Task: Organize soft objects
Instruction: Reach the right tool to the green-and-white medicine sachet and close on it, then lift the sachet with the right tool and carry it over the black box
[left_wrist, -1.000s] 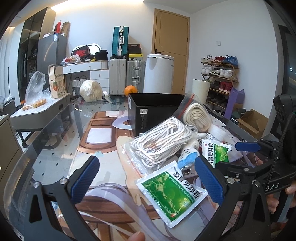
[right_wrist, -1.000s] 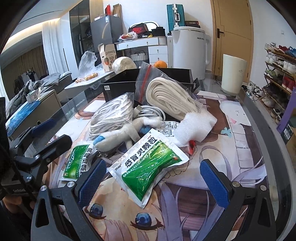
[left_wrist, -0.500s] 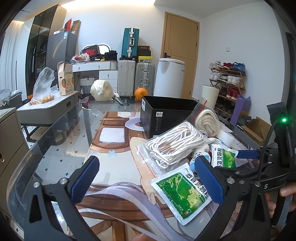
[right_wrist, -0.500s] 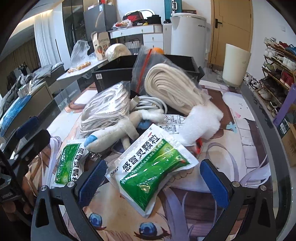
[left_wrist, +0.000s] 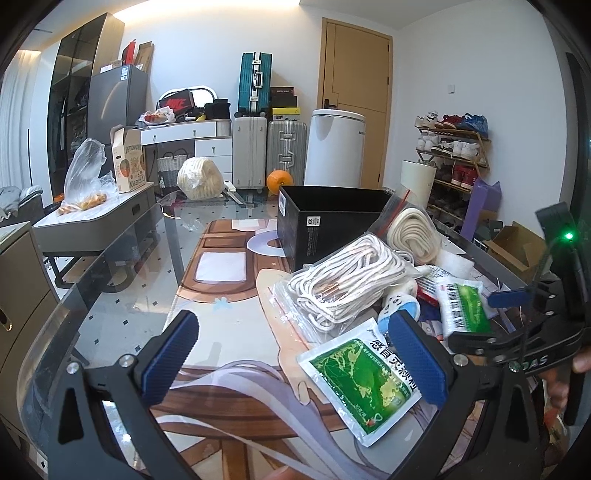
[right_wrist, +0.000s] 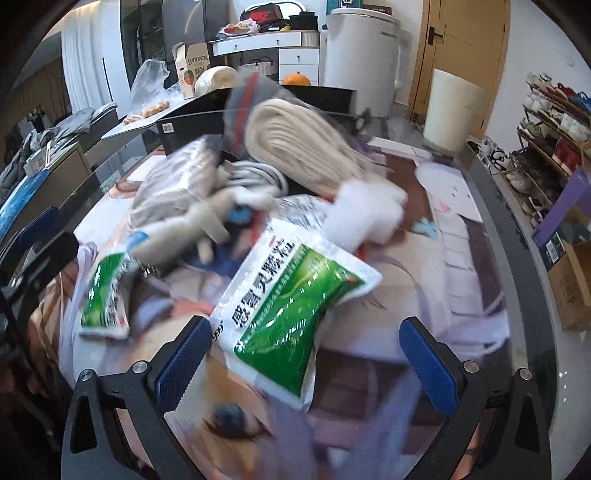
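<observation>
Right gripper (right_wrist: 303, 363) nearer green sachet (right_wrist: 291, 317).

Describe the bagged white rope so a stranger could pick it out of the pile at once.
Find the black bin on the glass table. Leaning against its near wall is the bagged white rope, a clear zip bag of thin white cord looped in a loose hank. Unlike the cream coil beside it, which is flat, wide webbing, its strands are round, with coppery bands on a few of them.
</observation>
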